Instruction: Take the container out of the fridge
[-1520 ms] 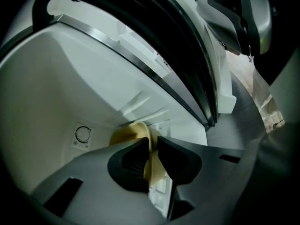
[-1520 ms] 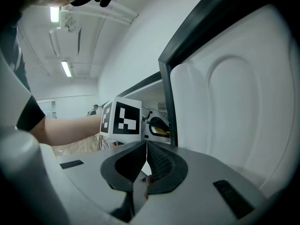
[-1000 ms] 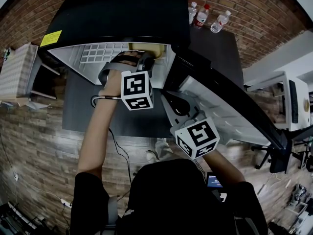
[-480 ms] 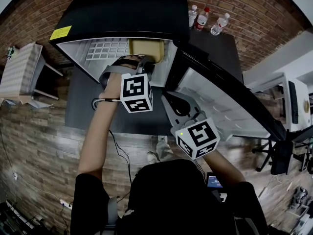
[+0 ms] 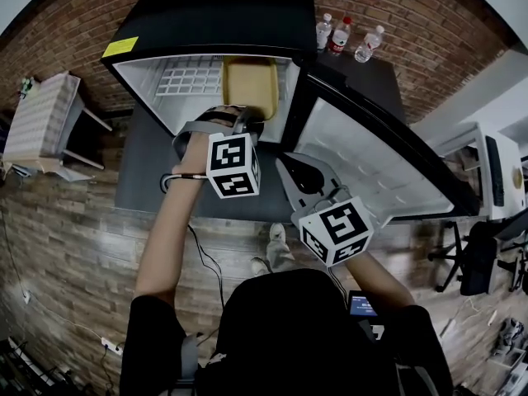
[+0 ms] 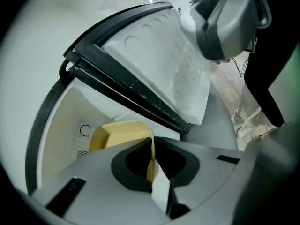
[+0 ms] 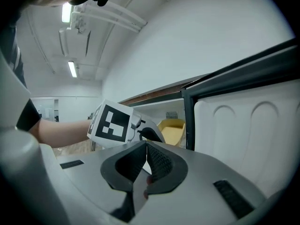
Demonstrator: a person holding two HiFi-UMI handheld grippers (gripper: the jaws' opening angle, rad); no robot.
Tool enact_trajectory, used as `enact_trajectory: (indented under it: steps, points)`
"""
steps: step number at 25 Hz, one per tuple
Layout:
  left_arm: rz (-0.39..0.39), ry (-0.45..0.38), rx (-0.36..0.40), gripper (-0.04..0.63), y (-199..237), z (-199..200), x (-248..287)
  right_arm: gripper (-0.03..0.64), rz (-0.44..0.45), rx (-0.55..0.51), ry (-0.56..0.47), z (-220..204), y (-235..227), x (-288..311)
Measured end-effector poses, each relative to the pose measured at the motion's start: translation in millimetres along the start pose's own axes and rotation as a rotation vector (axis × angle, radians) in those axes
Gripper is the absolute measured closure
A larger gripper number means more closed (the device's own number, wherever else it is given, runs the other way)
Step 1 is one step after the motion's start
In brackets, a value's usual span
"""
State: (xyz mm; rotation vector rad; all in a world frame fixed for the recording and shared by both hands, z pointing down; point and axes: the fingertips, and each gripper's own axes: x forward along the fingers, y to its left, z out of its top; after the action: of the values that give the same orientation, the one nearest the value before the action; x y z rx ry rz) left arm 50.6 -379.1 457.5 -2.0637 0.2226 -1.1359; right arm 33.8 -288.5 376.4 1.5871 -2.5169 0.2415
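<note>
One container (image 5: 250, 87) farther out; three bottles (image 5: 338, 34)

The left gripper (image 6: 151, 161) and right gripper (image 7: 145, 158) share pale grey shells with black jaw pads. Each carries a white cube (image 5: 233, 165) printed with black square markers. A thin black cable (image 5: 198, 244) hangs under the left one. The person wears a black short-sleeved top (image 5: 289, 328).

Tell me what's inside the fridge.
A yellow container, its rim pinched by the left gripper, beside a white grid shelf. The gripper covers the container's near edge.
</note>
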Motion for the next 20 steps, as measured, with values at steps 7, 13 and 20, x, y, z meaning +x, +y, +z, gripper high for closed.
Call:
enact_trajectory:
  steps: [7, 13, 20]
  points:
    - [-0.029, -0.01, -0.034, 0.565, -34, 7, -30, 0.577, -0.019, -0.028, -0.016, 3, 9, -17]
    - [-0.038, -0.009, -0.062, 0.565, -61, 11, -60, 0.576, -0.029, -0.047, -0.035, 8, 24, -34]
    - [-0.047, -0.007, -0.08, 0.565, -92, 17, -88, 0.576, -0.037, -0.061, -0.055, 11, 45, -52]
